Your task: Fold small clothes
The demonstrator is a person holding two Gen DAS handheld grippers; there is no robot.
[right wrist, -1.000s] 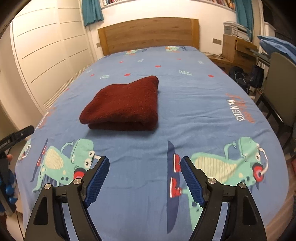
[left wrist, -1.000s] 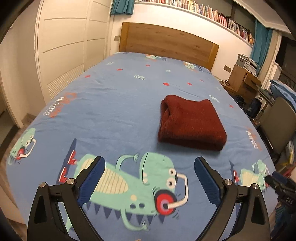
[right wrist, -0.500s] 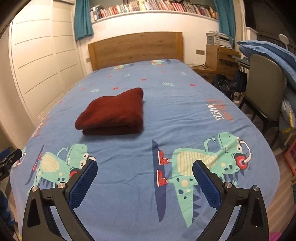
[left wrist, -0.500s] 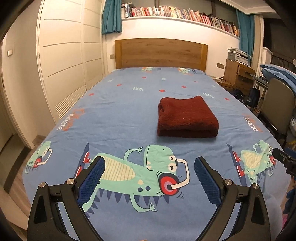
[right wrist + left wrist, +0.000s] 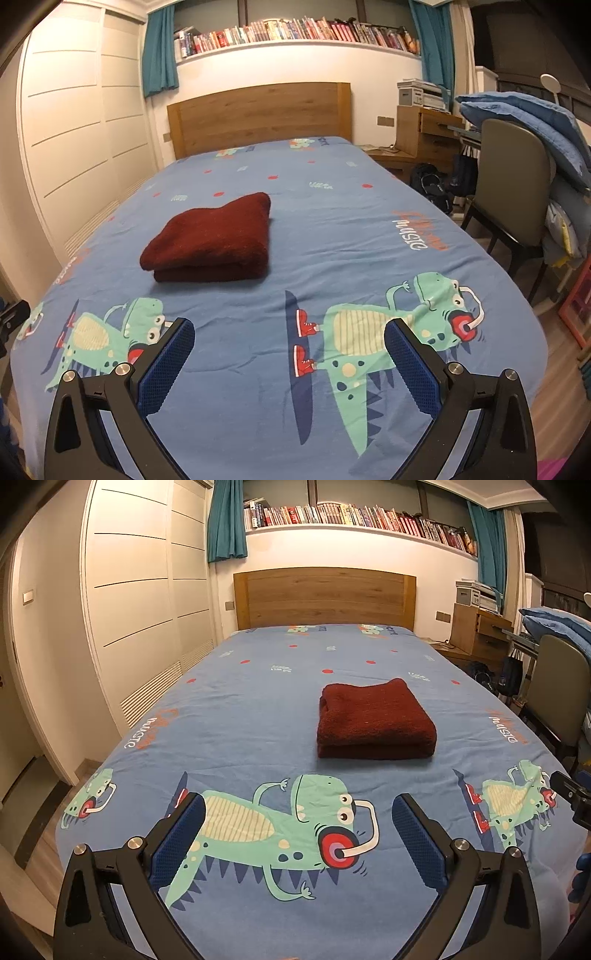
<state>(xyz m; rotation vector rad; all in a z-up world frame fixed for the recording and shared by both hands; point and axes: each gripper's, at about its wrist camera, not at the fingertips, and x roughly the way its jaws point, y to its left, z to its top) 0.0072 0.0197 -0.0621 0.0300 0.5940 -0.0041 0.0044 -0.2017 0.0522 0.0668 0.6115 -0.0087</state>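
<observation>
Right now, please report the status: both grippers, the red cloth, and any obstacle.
Left hand-held gripper open, empty. Right hand-held gripper open, empty, jaws just widened. Dark red cloth lies folded on the bed, untouched. Nothing between grippers and cloth.

Maroon garment [image 5: 375, 716] (blue dinosaur-print sheet [image 5: 258, 709])

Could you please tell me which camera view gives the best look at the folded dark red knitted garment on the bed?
The left wrist view: the folded dark red knitted garment lies nearly square-on there, showing its top and stacked front edge. The right wrist view shows the same garment off to the left at an angle.
</observation>
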